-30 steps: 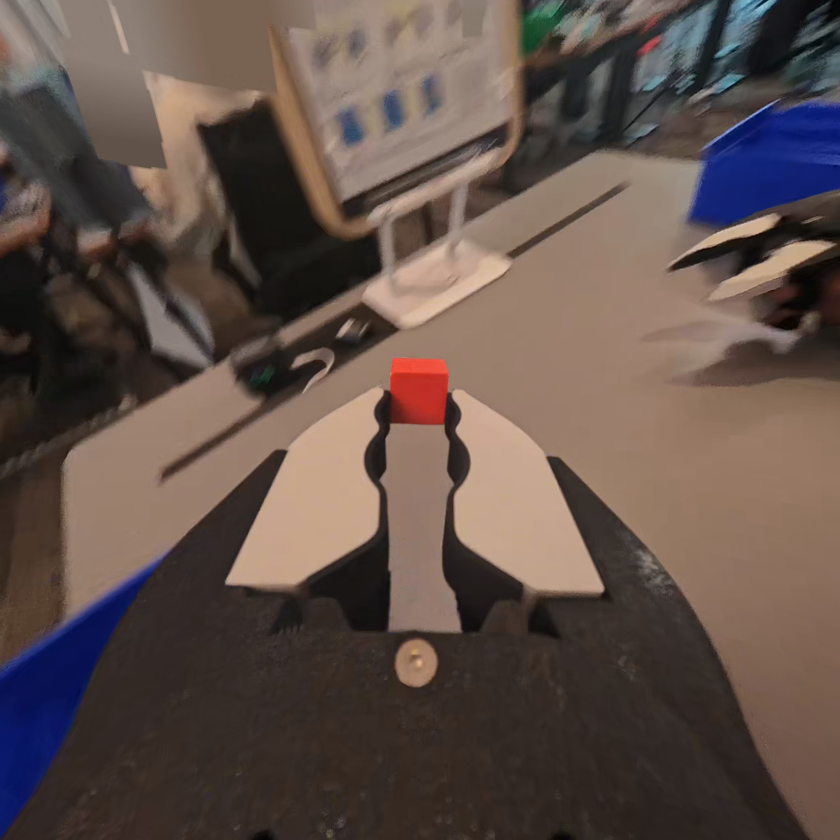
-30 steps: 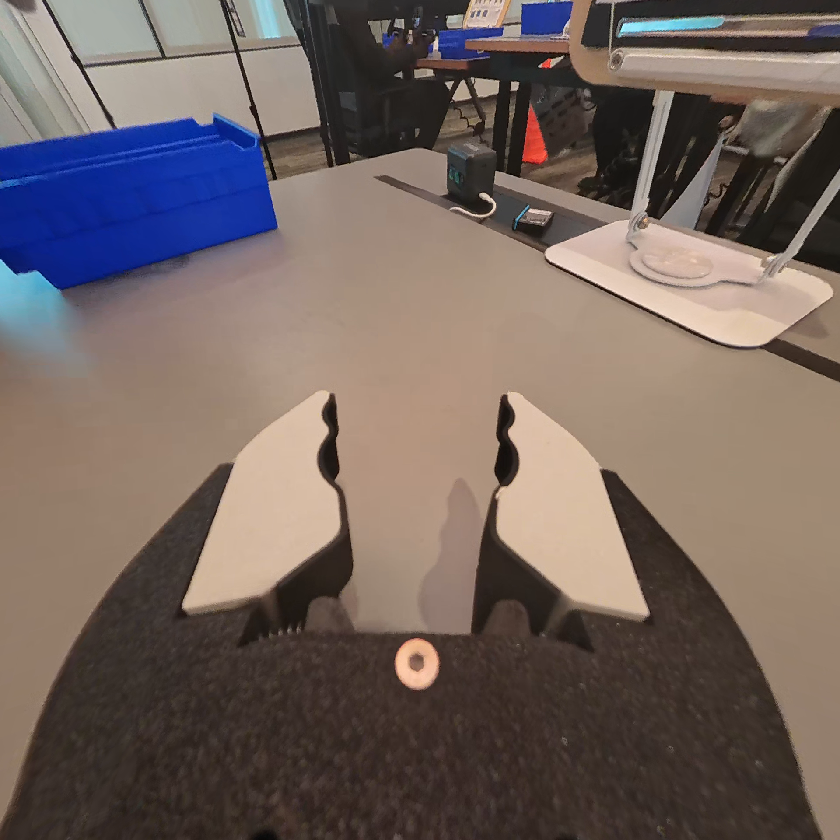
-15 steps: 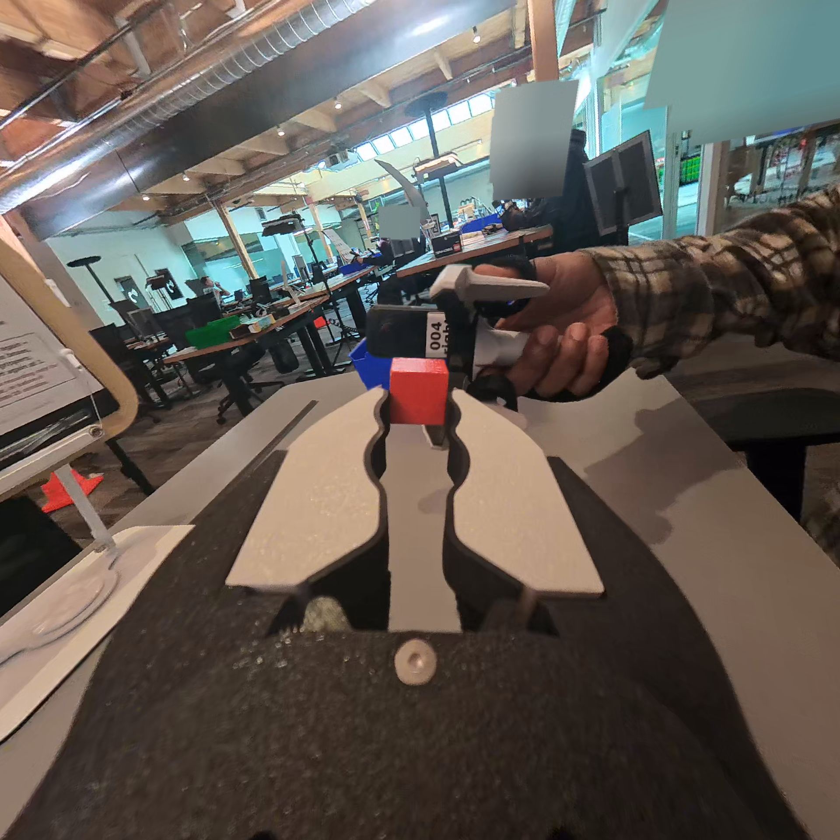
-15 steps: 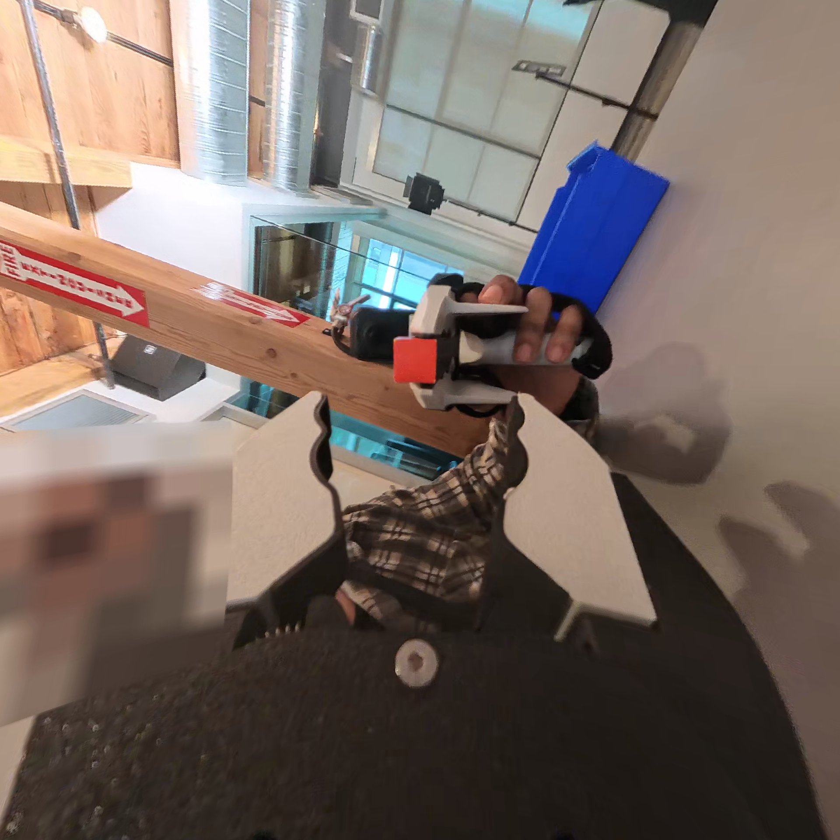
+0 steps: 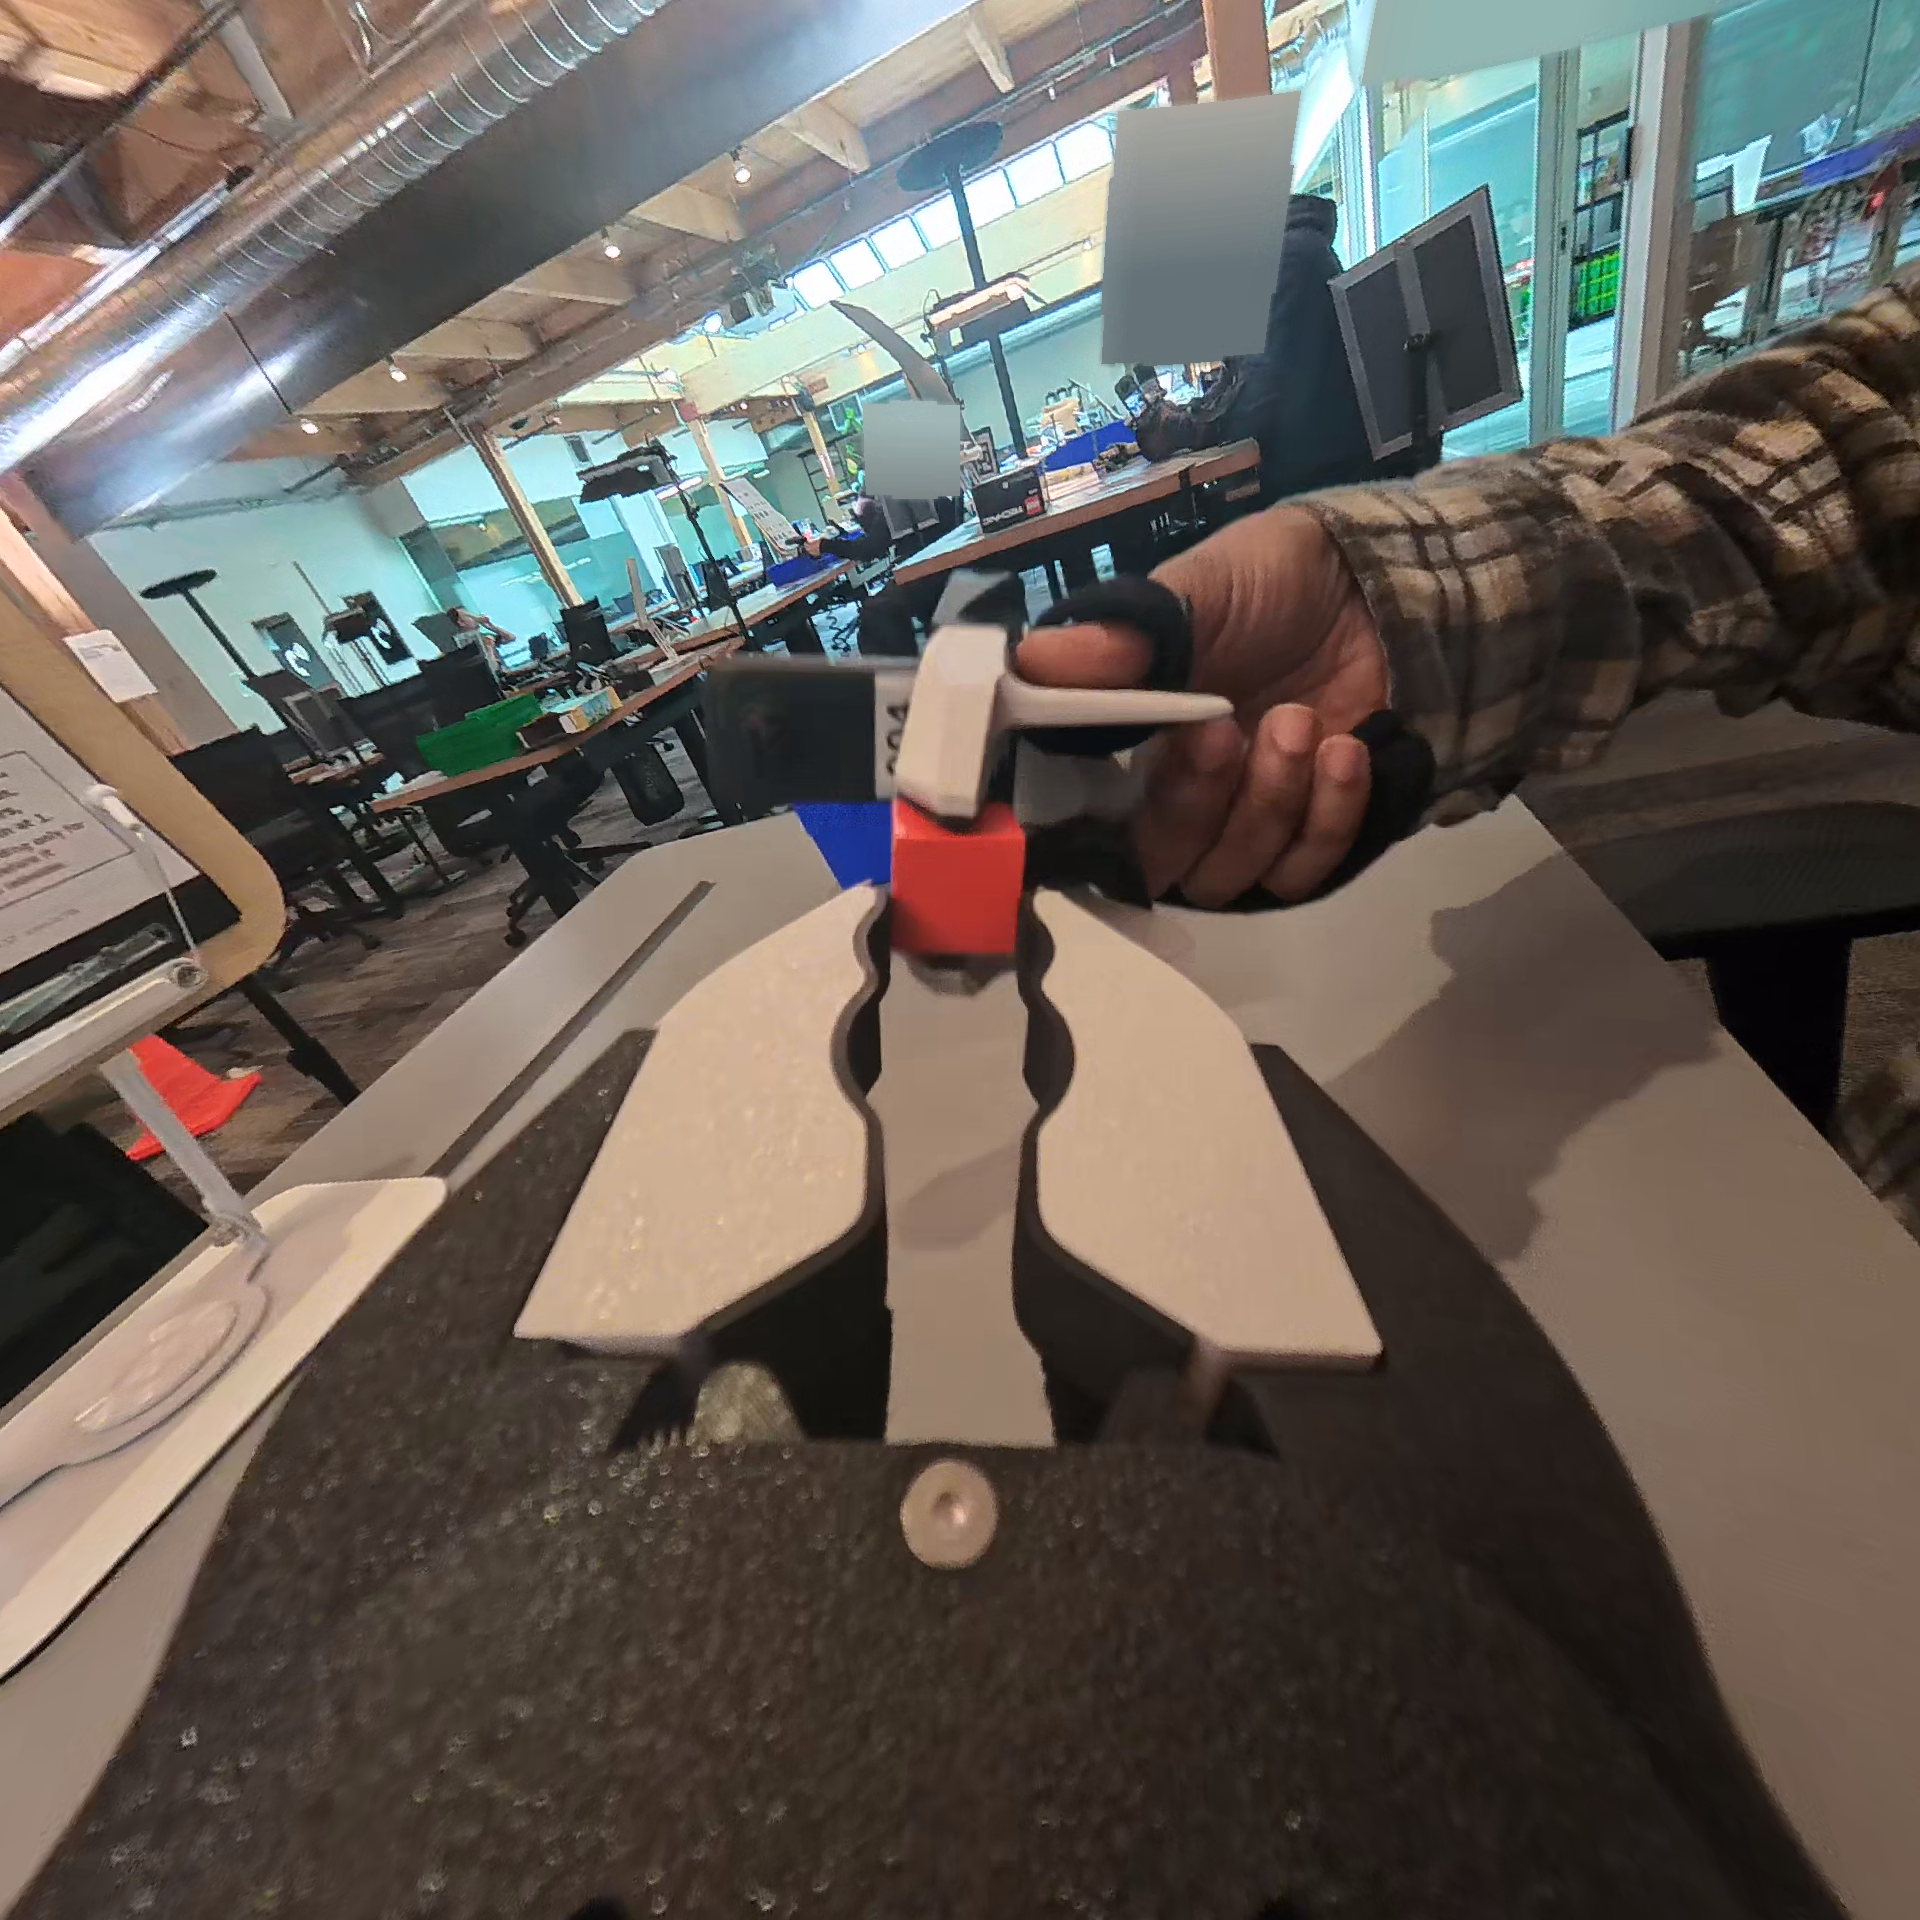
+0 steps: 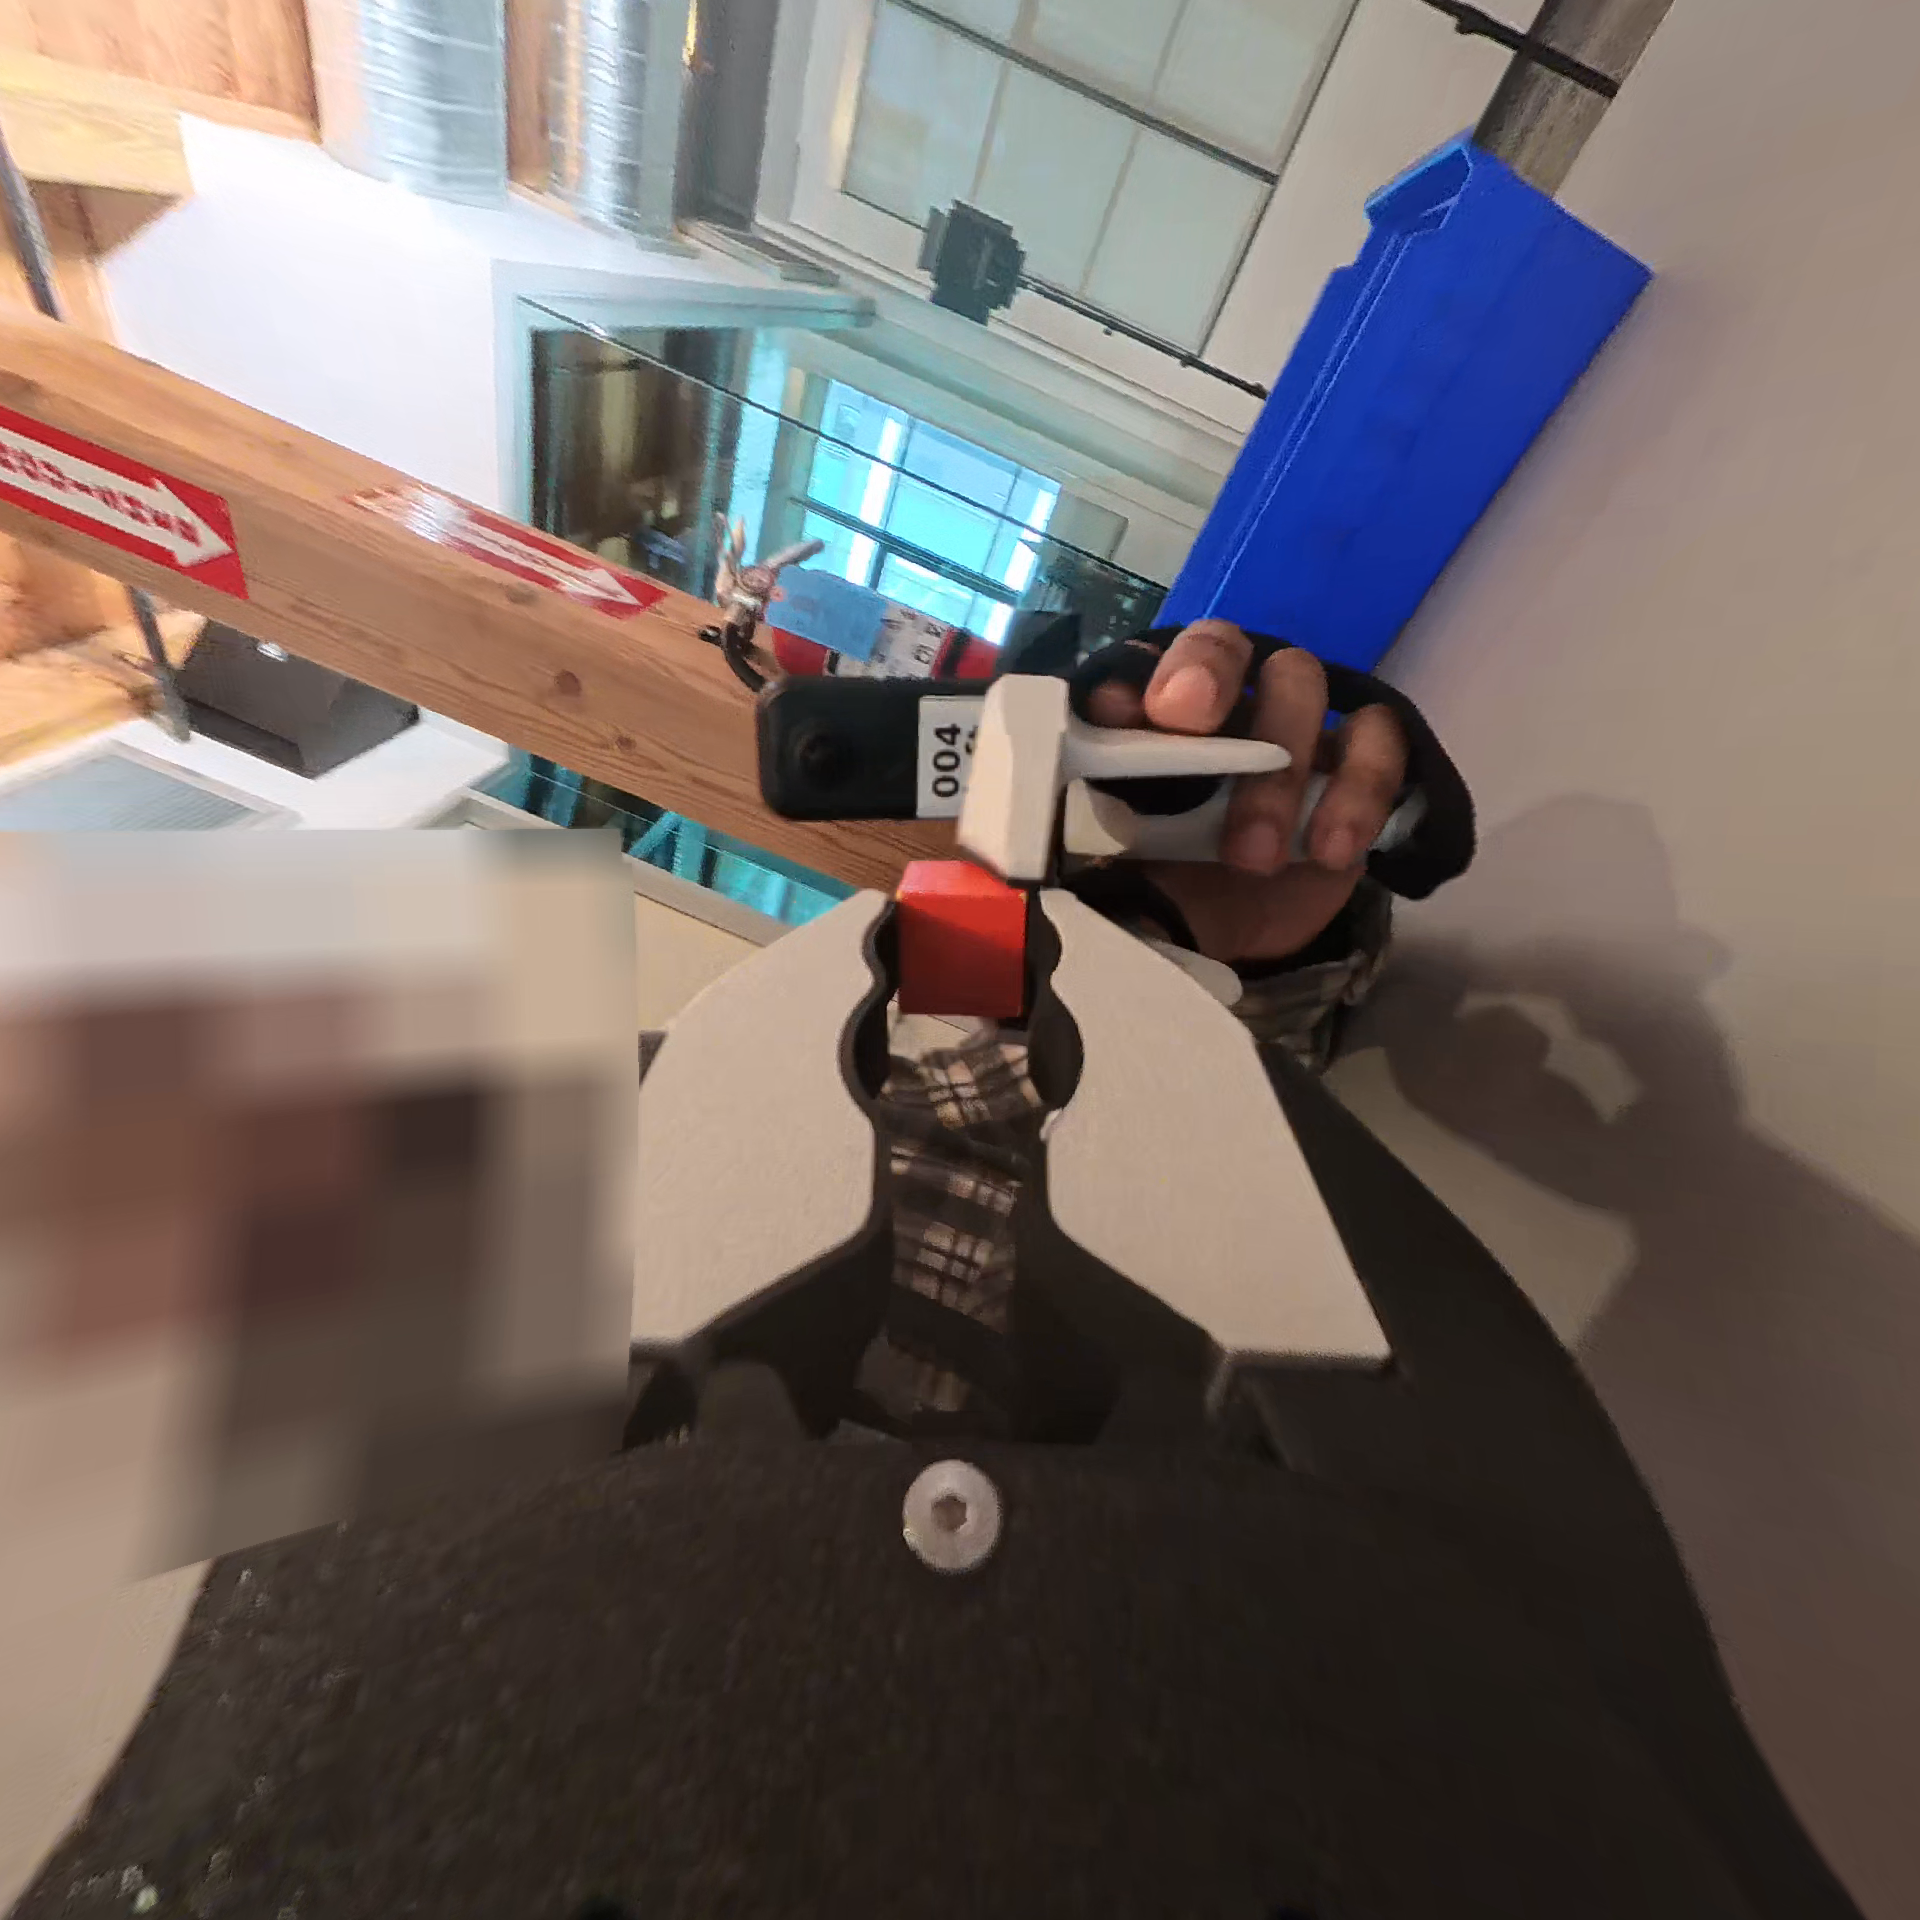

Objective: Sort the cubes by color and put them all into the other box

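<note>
The right gripper [image 6: 961, 956] has closed on the red cube [image 6: 958, 954], mid-frame, while the left gripper [image 5: 956, 914] still squeezes it too (a hand-over, probably). The blue box [image 6: 1392, 436] waits, upper right.

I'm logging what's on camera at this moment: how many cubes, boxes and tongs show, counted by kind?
Red cube: 1
Blue boxes: 2, one in the left wrist view, another in the right wrist view
Tongs: 2, left tongs and right tongs, both closed on the cube
Total: 5
</note>
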{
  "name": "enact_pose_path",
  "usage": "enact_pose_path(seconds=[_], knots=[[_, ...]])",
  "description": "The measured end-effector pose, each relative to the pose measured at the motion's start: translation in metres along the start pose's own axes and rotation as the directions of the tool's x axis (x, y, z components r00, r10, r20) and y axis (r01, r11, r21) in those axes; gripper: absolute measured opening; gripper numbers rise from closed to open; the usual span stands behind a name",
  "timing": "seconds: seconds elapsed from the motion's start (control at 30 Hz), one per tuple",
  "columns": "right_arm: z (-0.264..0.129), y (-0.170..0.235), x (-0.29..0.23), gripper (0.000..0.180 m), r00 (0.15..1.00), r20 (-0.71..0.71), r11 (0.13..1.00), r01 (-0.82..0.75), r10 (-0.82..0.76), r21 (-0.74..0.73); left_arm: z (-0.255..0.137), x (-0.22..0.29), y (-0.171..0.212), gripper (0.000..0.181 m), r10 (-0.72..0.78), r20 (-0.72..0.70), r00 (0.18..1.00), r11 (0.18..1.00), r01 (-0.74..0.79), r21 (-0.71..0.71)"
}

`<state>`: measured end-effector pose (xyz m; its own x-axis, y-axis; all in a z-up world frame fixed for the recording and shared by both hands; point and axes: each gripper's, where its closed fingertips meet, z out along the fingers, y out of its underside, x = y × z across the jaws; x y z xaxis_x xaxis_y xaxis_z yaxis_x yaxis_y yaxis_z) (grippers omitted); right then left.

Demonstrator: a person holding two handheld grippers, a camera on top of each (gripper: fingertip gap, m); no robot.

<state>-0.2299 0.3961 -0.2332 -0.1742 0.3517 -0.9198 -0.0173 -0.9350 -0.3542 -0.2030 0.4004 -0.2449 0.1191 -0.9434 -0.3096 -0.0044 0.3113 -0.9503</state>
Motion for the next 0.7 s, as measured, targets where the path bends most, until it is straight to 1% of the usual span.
enact_pose_path(seconds=[0.03,0.1,0.13,0.17,0.2,0.23,0.27,0.3,0.33,0.37,0.4,0.43,0.47,0.5,0.57,0.7], knots=[[-0.006,-0.002,-0.005,0.024,1.0,-0.013,1.0,0.015,-0.015,0.003,0.0,0.001,0.001,0.025,-0.014,-0.003,1.0,1.0,0.014,-0.004],[-0.029,-0.011,-0.022,0.023,0.996,-0.07,0.998,0.054,-0.052,0.027,0.001,0.0,0.004,0.042,-0.04,0.008,0.999,0.999,0.04,-0.021],[-0.048,-0.016,-0.03,0.023,0.986,-0.143,0.995,0.095,-0.09,0.025,0.002,0.0,0.007,0.049,-0.054,0.012,0.998,0.998,0.054,-0.036],[-0.071,-0.023,-0.036,0.023,0.958,-0.249,0.988,0.15,-0.141,0.018,0.003,0.0,0.011,0.054,-0.066,0.016,0.998,0.996,0.067,-0.052],[-0.1,-0.031,-0.041,0.022,0.902,-0.384,0.978,0.21,-0.197,-0.008,0.005,0.001,0.014,0.059,-0.074,0.017,0.997,0.995,0.075,-0.067],[-0.134,-0.038,-0.044,0.022,0.811,-0.528,0.964,0.262,-0.25,-0.053,0.007,0.002,0.017,0.062,-0.079,0.015,0.997,0.993,0.08,-0.083],[-0.173,-0.046,-0.049,0.022,0.691,-0.663,0.949,0.3,-0.287,-0.098,0.009,0.003,0.02,0.064,-0.079,0.011,0.997,0.992,0.079,-0.097],[-0.215,-0.053,-0.054,0.022,0.545,-0.781,0.938,0.315,-0.306,-0.147,0.01,0.006,0.023,0.064,-0.073,0.005,0.997,0.991,0.073,-0.113],[-0.26,-0.057,-0.058,0.022,0.384,-0.87,0.934,0.296,-0.31,-0.202,0.012,0.008,0.026,0.064,-0.062,0.0,0.998,0.989,0.062,-0.131],[-0.307,-0.059,-0.063,0.022,0.213,-0.932,0.938,0.252,-0.294,-0.239,0.013,0.01,0.029,0.063,-0.046,-0.003,0.999,0.987,0.045,-0.152],[-0.351,-0.058,-0.067,0.022,0.052,-0.962,0.945,0.208,-0.27,-0.254,0.015,0.012,0.031,0.063,-0.027,-0.004,1.0,0.985,0.026,-0.169],[-0.389,-0.053,-0.069,0.022,-0.065,-0.967,0.954,0.157,-0.247,-0.255,0.016,0.014,0.034,0.062,-0.008,-0.01,1.0,0.983,0.006,-0.185],[-0.419,-0.043,-0.067,0.022,-0.132,-0.966,0.967,0.098,-0.223,-0.236,0.017,0.017,0.036,0.061,0.008,-0.019,1.0,0.98,-0.011,-0.199],[-0.443,-0.03,-0.061,0.022,-0.165,-0.967,0.979,0.033,-0.193,-0.201,0.018,0.019,0.038,0.059,0.022,-0.025,0.999,0.977,-0.027,-0.211],[-0.476,-0.005,-0.045,0.022,-0.202,-0.969,0.989,-0.062,-0.141,-0.132,0.019,0.021,0.04,0.057,0.046,-0.029,0.999,0.974,-0.051,-0.219],[-0.51,0.013,-0.01,0.022,-0.234,-0.969,0.992,-0.112,-0.085,-0.06,0.021,0.025,0.046,0.054,0.035,-0.046,0.998,0.971,-0.045,-0.234]])
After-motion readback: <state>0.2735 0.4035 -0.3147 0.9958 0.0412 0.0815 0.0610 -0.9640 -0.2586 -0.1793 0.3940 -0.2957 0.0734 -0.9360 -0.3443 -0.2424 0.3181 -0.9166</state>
